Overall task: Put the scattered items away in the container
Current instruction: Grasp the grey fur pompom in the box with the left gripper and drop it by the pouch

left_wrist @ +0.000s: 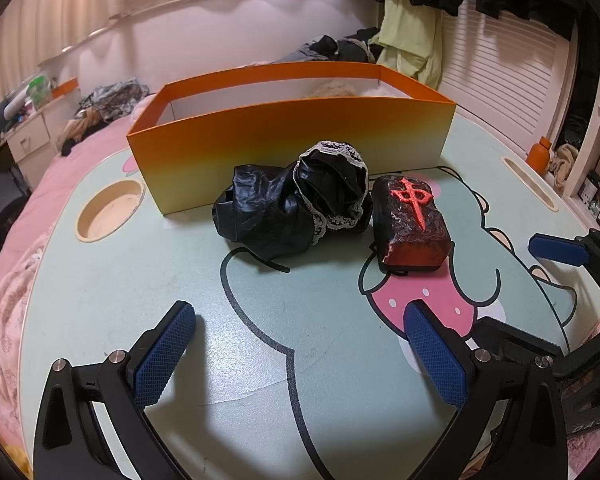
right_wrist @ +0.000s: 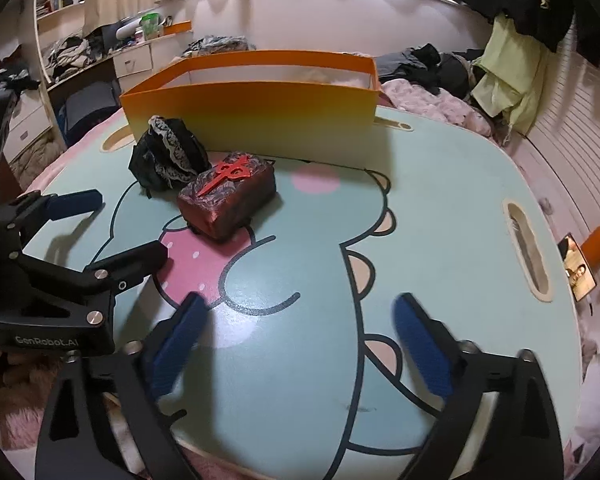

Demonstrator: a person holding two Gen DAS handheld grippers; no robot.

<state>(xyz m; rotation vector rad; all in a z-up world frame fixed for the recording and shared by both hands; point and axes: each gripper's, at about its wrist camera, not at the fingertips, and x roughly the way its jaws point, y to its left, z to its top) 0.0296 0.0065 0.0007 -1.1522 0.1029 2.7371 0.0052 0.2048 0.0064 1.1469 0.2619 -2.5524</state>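
Scanning from the left of the left wrist view: a round cup recess (left_wrist: 110, 211) is sunk into the worktop (left_wrist: 148, 304), a pale green top printed with a cartoon dinosaur. Low in the frame, the left tongs (left_wrist: 300, 354) stand spread wide, blue pads apart, nothing between them, hovering over bare worktop. Up at centre sits the orange box (left_wrist: 288, 136), open-topped, something pale and fluffy just peeking over its far rim. Right against its front wall lies a crumpled black garment with white lace trim (left_wrist: 296, 208), outside the box. Touching that on its right is a dark block shaped like a mahjong tile (left_wrist: 410, 222), red character on top, also on the worktop, not in the box. At the far right edge, one blue pad of the other tool pokes in.

Over to the right wrist view: the left tool fills the left edge, its fingers apart. The garment and the tile sit upper left of centre, before the box. At the bottom, the right tongs (right_wrist: 300, 344) are spread wide and empty, slightly blurred, over the dinosaur print. A slot handle (right_wrist: 528, 256) cuts the worktop at the right.
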